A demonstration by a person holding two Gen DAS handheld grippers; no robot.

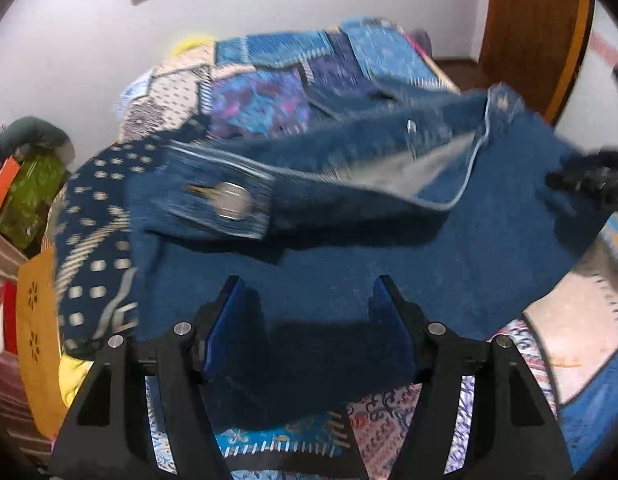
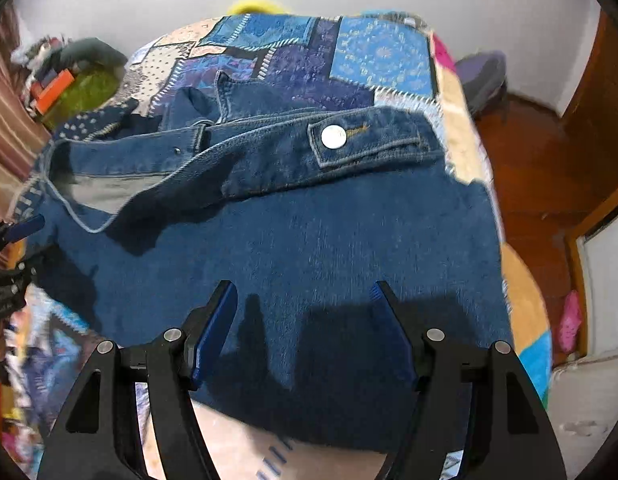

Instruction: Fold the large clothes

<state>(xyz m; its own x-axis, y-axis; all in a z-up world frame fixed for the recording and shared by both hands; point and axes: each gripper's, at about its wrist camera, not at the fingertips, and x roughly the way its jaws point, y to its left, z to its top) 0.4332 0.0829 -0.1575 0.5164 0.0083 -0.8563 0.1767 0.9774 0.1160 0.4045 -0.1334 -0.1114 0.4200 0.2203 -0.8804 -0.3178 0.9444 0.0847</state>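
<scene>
denim jacket (image 2: 309, 232) on patchwork bedspread (image 2: 381, 56)

Left gripper (image 1: 309, 292) above a blue denim garment (image 1: 349, 264) spread on a bed with a patchwork quilt (image 1: 269, 92); its blue-padded jaws stand apart, nothing pressed between them. A cuff with a metal button (image 1: 233, 202) lies across the garment, far left. Right gripper (image 1: 589, 184) at the garment's right edge.
</scene>
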